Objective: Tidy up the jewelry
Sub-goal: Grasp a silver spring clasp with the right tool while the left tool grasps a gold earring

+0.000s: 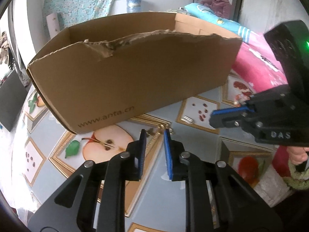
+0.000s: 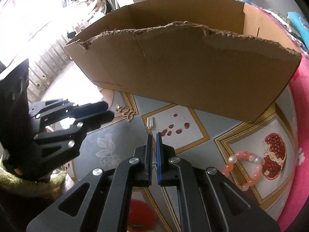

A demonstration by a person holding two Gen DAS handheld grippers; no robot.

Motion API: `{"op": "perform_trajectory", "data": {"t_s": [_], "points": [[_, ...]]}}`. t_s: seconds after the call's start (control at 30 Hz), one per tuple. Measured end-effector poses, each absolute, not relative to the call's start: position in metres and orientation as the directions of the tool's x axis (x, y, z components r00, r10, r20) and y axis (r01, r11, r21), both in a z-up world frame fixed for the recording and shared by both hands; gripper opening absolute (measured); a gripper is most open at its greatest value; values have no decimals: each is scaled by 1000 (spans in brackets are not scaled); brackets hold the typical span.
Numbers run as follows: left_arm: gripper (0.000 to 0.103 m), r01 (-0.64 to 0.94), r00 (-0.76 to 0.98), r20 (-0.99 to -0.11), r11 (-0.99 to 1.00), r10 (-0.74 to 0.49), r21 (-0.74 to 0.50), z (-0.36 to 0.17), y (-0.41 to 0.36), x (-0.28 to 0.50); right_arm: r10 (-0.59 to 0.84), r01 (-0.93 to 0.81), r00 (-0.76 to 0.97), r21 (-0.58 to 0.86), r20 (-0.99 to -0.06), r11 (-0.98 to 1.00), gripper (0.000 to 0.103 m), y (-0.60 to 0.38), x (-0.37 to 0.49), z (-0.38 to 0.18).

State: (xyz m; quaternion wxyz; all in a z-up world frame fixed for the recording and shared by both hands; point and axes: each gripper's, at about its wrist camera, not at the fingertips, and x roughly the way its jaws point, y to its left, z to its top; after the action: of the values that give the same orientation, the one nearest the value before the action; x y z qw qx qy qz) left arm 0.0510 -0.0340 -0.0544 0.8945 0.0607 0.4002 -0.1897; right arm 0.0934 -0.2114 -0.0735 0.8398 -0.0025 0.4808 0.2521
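Note:
On the fruit-print tablecloth (image 2: pixel 119 148) lie a gold butterfly charm (image 2: pixel 118 107), a gold knot charm (image 2: pixel 129 114), a small silver bar piece (image 2: pixel 150 122) and a pink and pearl bead bracelet (image 2: pixel 249 166). My left gripper (image 1: pixel 154 133) points down at the two gold charms. Its blue pads stand a little apart, with the butterfly charm (image 1: pixel 150 132) just past the left tip, untouched. From the right wrist view, the left gripper (image 2: pixel 107 109) sits right beside the butterfly. My right gripper (image 2: pixel 154 135) hovers shut and empty above the table, short of the silver piece.
A torn-rimmed brown cardboard box (image 1: pixel 135 77) stands across the table just behind the jewelry, its inside hidden. Pink bedding (image 1: pixel 256 63) borders the table on the right. A person (image 1: pixel 220 3) sits far back in the room.

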Motion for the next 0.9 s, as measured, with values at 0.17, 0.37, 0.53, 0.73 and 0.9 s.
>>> {"op": "perform_trajectory", "data": {"t_s": [0.17,0.37,0.53,0.73,0.9], "points": [[17,381,582,-769,924,-264,-29,-62,-34,61,446,-428,400,267,-800,863,4,-212,94,-77],[16,385,579,-775,923,-254,-14,-64,-42,68,459,-425,404,282,-791,860,4,-215,96,-76],[13,388,587,-777,921,-230,21,-65,-51,72,472,-414,409,302,-781,859,4,-224,97,-75],[9,383,584,-779,924,-229,16,-64,-50,74,486,-406,403,324,-776,855,4,-228,100,-81],[8,386,584,-774,923,-244,0,-64,-50,73,494,-404,409,333,-767,852,4,-233,98,-79]]}}
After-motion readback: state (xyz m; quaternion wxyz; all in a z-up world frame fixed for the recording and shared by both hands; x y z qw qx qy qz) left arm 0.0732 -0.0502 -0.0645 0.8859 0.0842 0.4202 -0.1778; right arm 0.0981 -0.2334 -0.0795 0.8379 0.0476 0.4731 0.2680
